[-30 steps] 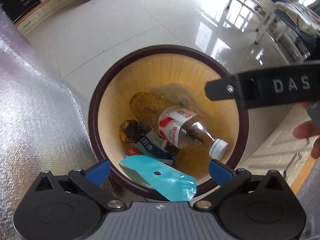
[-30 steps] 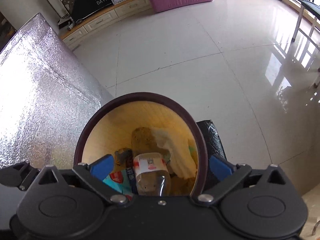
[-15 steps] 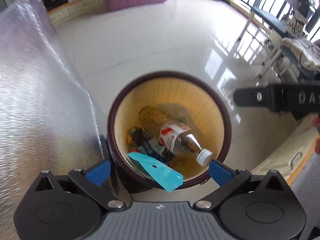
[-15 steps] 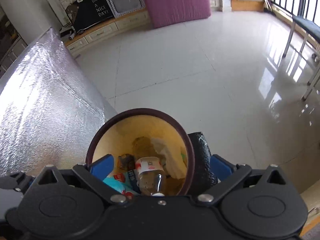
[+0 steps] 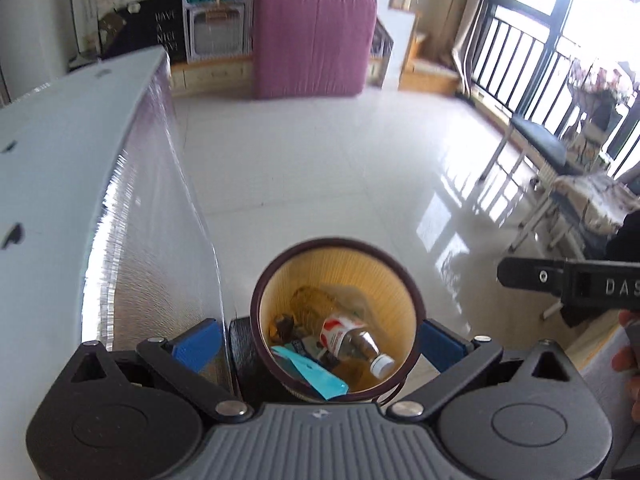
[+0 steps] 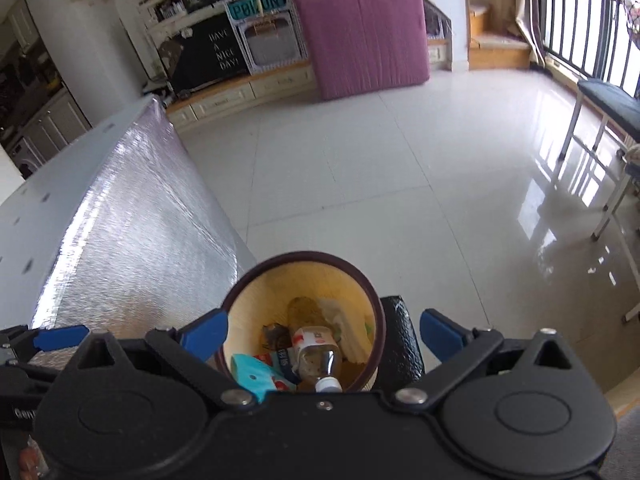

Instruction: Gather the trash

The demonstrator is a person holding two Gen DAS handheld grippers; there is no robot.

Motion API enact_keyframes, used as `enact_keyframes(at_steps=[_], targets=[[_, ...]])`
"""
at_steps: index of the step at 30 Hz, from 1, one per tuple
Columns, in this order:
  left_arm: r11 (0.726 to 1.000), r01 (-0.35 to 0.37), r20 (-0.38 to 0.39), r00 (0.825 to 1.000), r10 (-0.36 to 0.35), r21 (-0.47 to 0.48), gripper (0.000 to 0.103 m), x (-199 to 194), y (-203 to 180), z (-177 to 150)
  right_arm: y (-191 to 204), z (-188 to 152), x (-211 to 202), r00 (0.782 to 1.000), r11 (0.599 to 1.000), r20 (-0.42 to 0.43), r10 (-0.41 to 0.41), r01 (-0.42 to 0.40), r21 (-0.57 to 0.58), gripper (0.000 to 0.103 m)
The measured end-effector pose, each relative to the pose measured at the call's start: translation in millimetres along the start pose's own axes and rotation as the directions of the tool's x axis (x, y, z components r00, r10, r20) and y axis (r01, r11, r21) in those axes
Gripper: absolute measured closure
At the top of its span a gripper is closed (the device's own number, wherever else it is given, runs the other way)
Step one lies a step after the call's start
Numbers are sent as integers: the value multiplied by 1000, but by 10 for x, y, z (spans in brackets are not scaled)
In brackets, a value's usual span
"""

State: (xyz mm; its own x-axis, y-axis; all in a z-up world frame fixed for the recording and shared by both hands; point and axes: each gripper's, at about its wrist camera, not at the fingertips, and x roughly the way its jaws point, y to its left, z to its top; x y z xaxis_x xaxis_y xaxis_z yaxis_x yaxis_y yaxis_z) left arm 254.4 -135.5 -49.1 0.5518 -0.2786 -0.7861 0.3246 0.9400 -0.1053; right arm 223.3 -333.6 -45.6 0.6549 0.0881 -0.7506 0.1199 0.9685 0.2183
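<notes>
Hovering: both grippers hang above the bin point(image 5: 336, 245), cameras looking down into it.
Left gripper point(image 5: 320, 338): blue fingers point(image 5: 198, 342) spread wide, nothing between them but air; bin seen in the gap.
Right gripper point(image 6: 322, 334): fingers point(image 6: 442, 334) likewise spread, empty; its black side bar shows at the right edge of the left view, with a hand point(image 5: 628, 364) behind it.
Bin: round, dark rim, yellow ribbed wall inside, standing on the tiled floor point(image 6: 360, 184) just beside the foil-faced panel point(image 6: 132, 232).
Trash: all inside the bin; a bottle point(image 5: 352, 338) with red-and-white label and white cap lies tilted, cap toward the cameras.
Wrapper point(image 5: 310, 372): teal, leaning against the near wall, tip reaching the rim.
Other contents: small packets point(image 6: 280, 354) and crumpled pale paper point(image 6: 340, 320) beneath and behind the bottle.
Beside bin: a black roll point(image 6: 402, 340) touching its outer wall.
</notes>
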Motion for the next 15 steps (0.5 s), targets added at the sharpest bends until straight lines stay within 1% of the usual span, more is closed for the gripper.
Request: enact_keyframes(at_steps=[2,4,9,15], targets=[[1000,1,27,1000,-1,-2,0,-160,-5,-2,29,-24,-142,1000,1000,19,3,-3,-11,0],[1000,-13,61,998,13,-2,0,-318,-10,-25,51,-45,-306,999,1000,42,12,-11,-20,0],[999,-36,138,990,39,-21,0,-677,-32,-80,84,-131,-653,995,999,92,31,-27,-41,0],[992,-110,207,971,119,-56,0,-1040,-7,-202,143,-259,-1015,988,997,146,52,-43,-61,0]])
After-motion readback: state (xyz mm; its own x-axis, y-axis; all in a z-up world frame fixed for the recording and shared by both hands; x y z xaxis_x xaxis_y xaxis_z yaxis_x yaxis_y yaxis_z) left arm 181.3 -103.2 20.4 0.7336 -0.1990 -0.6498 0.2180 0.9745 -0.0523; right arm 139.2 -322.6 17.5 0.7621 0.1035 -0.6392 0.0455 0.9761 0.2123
